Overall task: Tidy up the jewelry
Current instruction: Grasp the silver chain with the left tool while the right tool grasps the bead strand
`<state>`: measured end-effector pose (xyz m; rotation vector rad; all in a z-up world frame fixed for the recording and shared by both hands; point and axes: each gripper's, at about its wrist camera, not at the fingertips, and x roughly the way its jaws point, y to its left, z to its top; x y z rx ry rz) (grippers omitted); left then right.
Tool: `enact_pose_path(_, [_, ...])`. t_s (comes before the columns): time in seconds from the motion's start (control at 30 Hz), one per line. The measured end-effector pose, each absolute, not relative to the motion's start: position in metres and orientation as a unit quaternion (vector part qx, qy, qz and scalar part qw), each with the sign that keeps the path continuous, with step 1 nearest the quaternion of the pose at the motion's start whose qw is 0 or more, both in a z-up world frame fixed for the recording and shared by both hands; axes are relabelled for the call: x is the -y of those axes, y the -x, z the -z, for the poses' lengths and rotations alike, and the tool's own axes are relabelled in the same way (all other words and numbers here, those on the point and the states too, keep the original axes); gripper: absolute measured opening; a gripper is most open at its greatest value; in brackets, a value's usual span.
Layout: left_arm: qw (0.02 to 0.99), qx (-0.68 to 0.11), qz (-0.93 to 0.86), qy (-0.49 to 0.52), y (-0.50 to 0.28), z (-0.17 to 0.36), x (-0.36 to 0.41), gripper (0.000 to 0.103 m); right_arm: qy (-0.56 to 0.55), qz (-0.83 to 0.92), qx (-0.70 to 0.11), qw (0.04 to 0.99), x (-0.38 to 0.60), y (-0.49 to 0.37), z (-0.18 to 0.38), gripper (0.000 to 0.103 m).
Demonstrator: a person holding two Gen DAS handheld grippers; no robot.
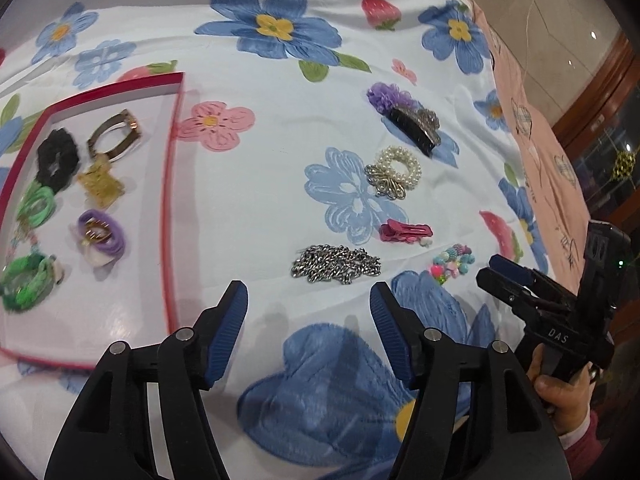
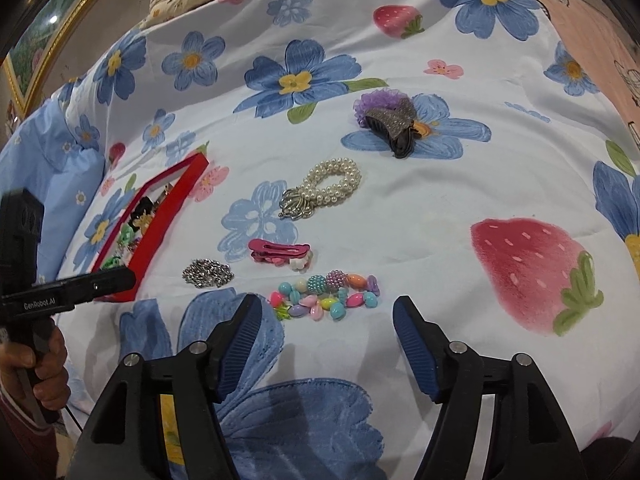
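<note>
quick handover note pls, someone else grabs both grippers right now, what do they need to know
Left gripper: open, empty, above the bedspread, near the silver chain.
Right gripper: open, empty, just short of the coloured bead bracelet.
Done: red tray already holds a black scrunchie, green ties, purple ties, yellow clip and other pieces.
Left on the bedspread: silver chain, bead bracelet, pink clip, pearl bracelet, black claw clip beside a purple scrunchie.

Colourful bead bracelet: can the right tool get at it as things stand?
Probably yes. The bead bracelet lies loose on the bedspread just ahead of the open, empty right tool; nothing covers it, and the pink clip sits apart.
</note>
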<state>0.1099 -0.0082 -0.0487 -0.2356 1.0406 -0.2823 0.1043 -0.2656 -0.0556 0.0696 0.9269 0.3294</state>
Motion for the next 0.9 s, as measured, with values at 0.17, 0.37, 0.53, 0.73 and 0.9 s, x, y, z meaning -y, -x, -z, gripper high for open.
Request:
enact_pose_path(0.17, [0.849,-0.505,0.136,0.069,-0.128,0.06,0.026,0.072,-0.015,-0.159,-0.458,0.874,0.26,-0.114,0.067,0.078])
enact_pose_path(0.37, [0.843,-0.522,0.131,0.006,-0.147,0.082,0.047,0.072,0.012,-0.172,-0.474,0.863,0.248,-0.126,0.082,0.08])
enact_pose_path(0.53, [0.848,-0.508,0.149,-0.035,-0.146,0.089,0.06,0.048,0.048,-0.166,-0.466,0.868,0.24,-0.125,0.089,0.078])
enact_pose_path(0.73, [0.846,-0.502,0.174,-0.042,-0.144,0.086,0.067,0.015,0.072,-0.154,-0.46,0.872,0.239,-0.126,0.089,0.035])
enact_pose_path(0.9, [0.846,-0.5,0.184,-0.007,-0.138,0.08,0.059,0.012,0.043,-0.154,-0.462,0.873,0.248,-0.129,0.085,0.017])
